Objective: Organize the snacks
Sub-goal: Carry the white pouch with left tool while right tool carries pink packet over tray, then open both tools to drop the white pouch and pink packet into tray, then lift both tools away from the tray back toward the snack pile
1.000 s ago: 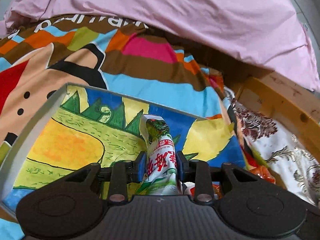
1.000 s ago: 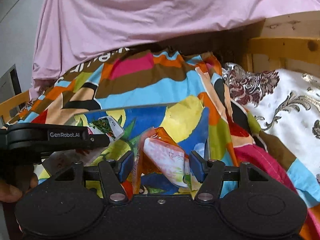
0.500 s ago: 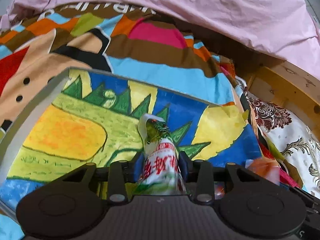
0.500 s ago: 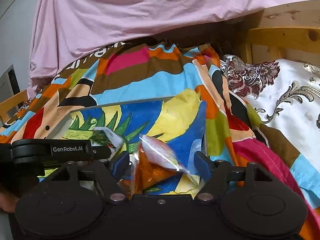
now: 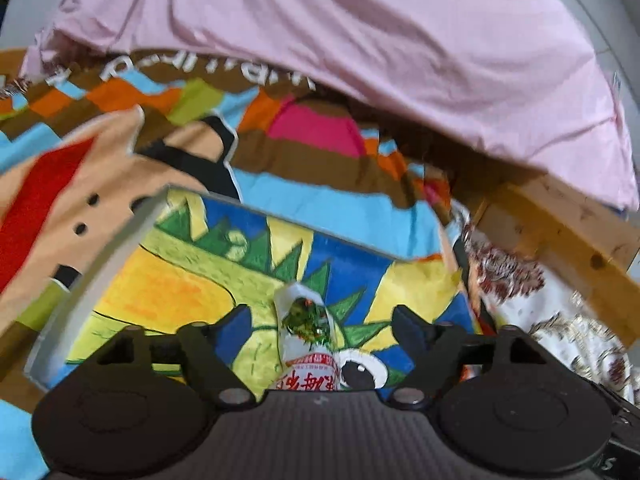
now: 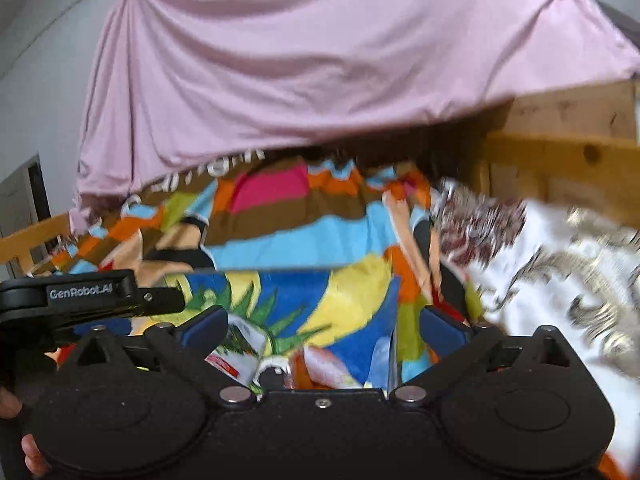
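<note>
Both tools opening, pads clear; white snack packet (image 5: 306,336) lies lengthwise, pointing away.

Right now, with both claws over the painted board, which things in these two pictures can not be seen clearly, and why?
- White-and-green snack packet, left wrist view: lower half hidden behind the claw's body; red print cut off.
- Orange snack packet, right wrist view: mostly hidden by the claw's body, blurred.
- Painted board: near edge hidden in both views.
- Patterned white cloth, right wrist view: motion blur smears its design.
- Left claw, right wrist view: its fingertips are not visible.
</note>
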A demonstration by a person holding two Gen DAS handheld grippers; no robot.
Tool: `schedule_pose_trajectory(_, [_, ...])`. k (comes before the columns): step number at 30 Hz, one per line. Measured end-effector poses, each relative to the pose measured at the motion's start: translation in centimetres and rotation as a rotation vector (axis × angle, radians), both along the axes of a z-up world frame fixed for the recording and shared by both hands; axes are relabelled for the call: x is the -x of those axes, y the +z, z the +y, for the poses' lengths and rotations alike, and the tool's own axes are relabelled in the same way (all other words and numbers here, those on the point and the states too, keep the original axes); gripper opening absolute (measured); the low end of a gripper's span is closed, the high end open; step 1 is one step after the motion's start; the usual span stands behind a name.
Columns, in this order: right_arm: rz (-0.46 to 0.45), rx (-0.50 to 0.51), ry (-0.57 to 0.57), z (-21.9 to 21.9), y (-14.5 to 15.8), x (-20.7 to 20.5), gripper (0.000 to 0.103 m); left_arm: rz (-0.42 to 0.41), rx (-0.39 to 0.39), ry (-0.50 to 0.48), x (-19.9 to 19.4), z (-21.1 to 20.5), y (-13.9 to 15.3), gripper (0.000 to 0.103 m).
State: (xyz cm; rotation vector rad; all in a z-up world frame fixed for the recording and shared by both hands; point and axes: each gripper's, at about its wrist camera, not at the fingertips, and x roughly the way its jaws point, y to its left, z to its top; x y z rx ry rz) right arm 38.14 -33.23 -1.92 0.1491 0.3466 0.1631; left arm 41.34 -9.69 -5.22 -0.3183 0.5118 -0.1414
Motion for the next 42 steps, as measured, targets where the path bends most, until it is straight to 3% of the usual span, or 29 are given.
schedule_pose_trajectory(10, [-0.133,0.065,-0.028,0.0,3.8,7.1,0.102,-0.124,-0.033,0.012,7.4,1.6,4.6,0.101])
schedule_pose_trajectory(18, [-0.201,0.111,-0.08,0.4,5.1,12.8,0.102,-0.177,-0.029,0.006,12.3,2.7,6.8,0.102])
schedule_pose_trajectory(25, [-0.243,0.151,-0.128,1.7,4.3,19.2,0.102,-0.2,-0.017,-0.003,16.1,4.0,7.4,0.103])
schedule_pose_trajectory(31, [-0.262,0.202,-0.173,3.5,3.8,23.6,0.102,-0.221,-0.148,0.002,20.6,5.3,6.7,0.103])
schedule_pose_trajectory(40, [-0.206,0.164,-0.251,3.9,3.3,28.0,0.103,-0.219,-0.251,0.006,25.8,6.4,6.0,0.103])
schedule_pose_trajectory(42, [-0.192,0.159,-0.251,4.0,3.3,28.5,0.103,-0.237,-0.304,0.043,27.1,6.2,5.8,0.103])
